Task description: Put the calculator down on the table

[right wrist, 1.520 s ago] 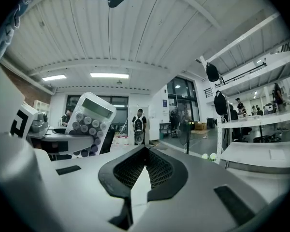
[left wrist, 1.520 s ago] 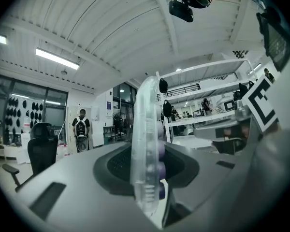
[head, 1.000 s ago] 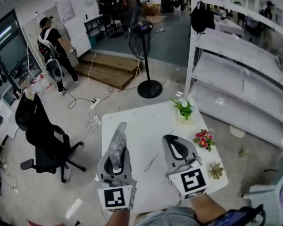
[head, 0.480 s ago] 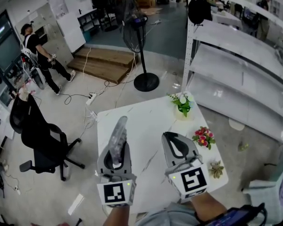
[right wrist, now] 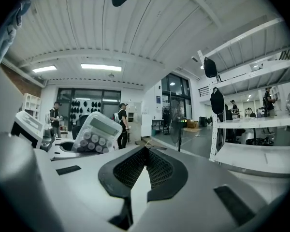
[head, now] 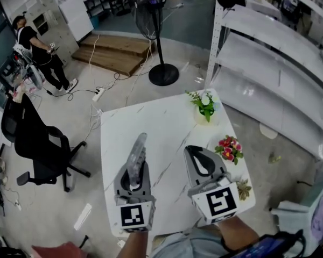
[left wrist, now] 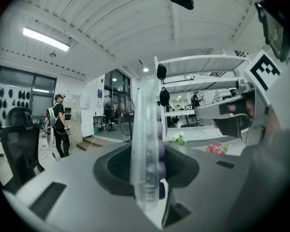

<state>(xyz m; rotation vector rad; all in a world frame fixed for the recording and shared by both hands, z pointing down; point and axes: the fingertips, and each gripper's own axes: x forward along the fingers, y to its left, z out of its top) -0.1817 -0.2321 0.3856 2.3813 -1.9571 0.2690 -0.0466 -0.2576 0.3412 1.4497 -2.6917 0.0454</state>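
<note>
The calculator (head: 135,156), pale and translucent with round purple keys, stands on its edge between the jaws of my left gripper (head: 133,168), above the white marble table (head: 167,120). In the left gripper view the calculator (left wrist: 146,144) rises edge-on out of the left gripper (left wrist: 147,178), which is shut on it. My right gripper (head: 198,156) hovers beside it to the right, shut, with nothing in it. The right gripper view shows the closed jaws of the right gripper (right wrist: 144,154) and the calculator's (right wrist: 94,132) key face off to the left.
A green plant in a pot (head: 206,107), red flowers (head: 229,148) and a small succulent (head: 242,190) line the table's right side. A black office chair (head: 32,144) stands left, a floor fan (head: 161,71) behind, white shelving (head: 269,79) at the right. A person (head: 35,50) stands far left.
Both grippers have sunk a little towards the table, the left still holding the calculator. The head view has tipped further down, so the table shows more fully. The person at the back shifted left.
</note>
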